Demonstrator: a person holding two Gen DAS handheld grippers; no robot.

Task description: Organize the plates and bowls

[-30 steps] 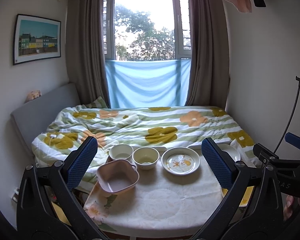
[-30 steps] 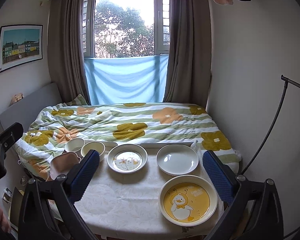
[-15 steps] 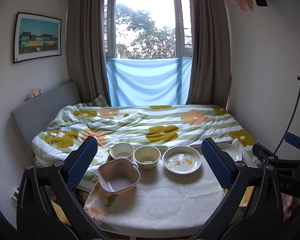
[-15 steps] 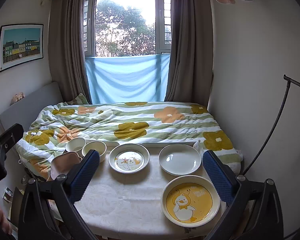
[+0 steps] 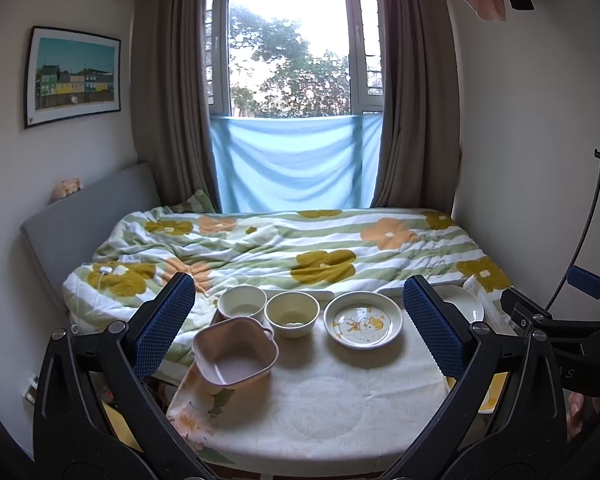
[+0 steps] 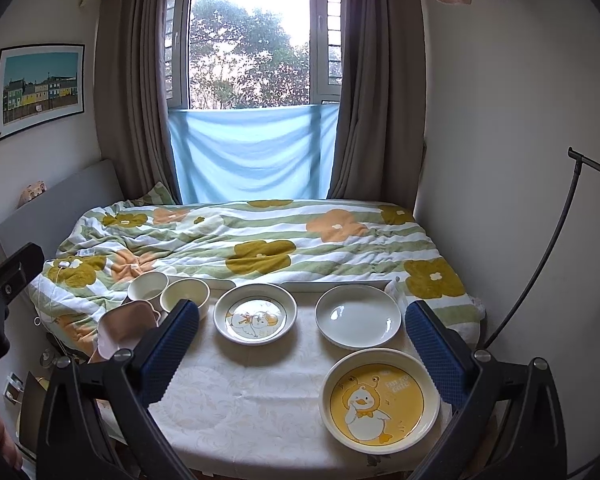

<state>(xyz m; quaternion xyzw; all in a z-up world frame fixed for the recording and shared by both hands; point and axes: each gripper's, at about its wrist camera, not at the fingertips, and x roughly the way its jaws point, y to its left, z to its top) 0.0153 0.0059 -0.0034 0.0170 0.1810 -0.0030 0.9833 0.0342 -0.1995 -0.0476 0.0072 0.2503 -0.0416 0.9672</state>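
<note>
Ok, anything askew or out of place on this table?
Yes: the pink bowl sits tilted at the table's left edge, partly over the side. The other dishes lie flat, and nothing looks spilled or broken.

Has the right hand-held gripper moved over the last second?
Yes. The right hand-held gripper has tilted slightly up: the yellow duck plate now sits lower in its view.

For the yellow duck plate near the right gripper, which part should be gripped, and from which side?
Probably its raised rim on the near right edge. The yellow duck plate lies flat on the table, so only the rim offers a pinch. The open right gripper is nearest; one finger should go inside the rim, one outside.
</note>
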